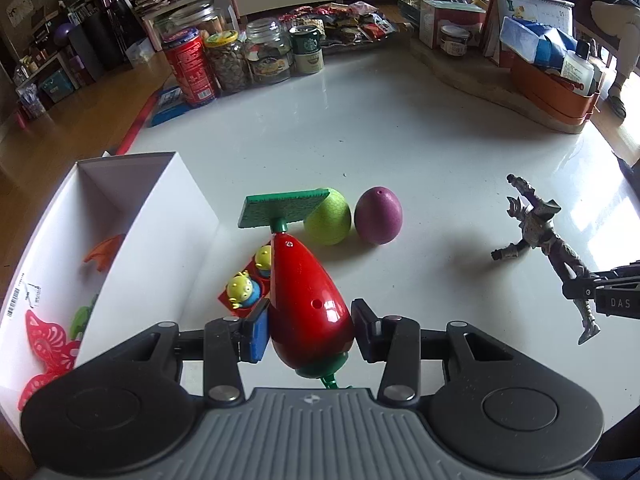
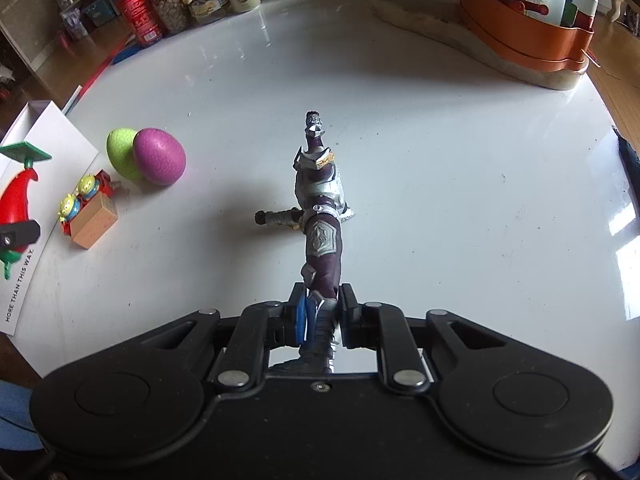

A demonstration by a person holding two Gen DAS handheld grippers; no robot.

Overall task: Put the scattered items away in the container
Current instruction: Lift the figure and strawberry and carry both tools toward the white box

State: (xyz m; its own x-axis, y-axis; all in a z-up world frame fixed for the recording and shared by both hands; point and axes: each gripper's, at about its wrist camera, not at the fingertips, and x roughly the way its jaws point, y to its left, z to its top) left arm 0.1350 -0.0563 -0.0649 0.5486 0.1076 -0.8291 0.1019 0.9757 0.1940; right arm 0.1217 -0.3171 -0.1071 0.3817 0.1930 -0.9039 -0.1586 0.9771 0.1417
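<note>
My left gripper (image 1: 310, 328) is shut on a glossy red chilli-pepper toy (image 1: 304, 292) with a green square plate on its tip, held above the table beside the white box (image 1: 132, 216). The same chilli pepper (image 2: 16, 200) shows at the left edge of the right wrist view. My right gripper (image 2: 322, 316) is shut on one leg of a grey and purple action figure (image 2: 320, 200), which stretches away from the jaws over the table. The left wrist view catches that figure (image 1: 552, 248) and the right gripper (image 1: 580, 292) at far right.
A green egg (image 1: 328, 218), a purple egg (image 1: 378, 216) and a small alien-figure toy (image 1: 248, 284) lie by the box. A red paper butterfly (image 1: 44, 344) lies in the box. Jars and a red can (image 1: 190, 66) line the far edge. An orange tray (image 2: 520, 44) stands far right.
</note>
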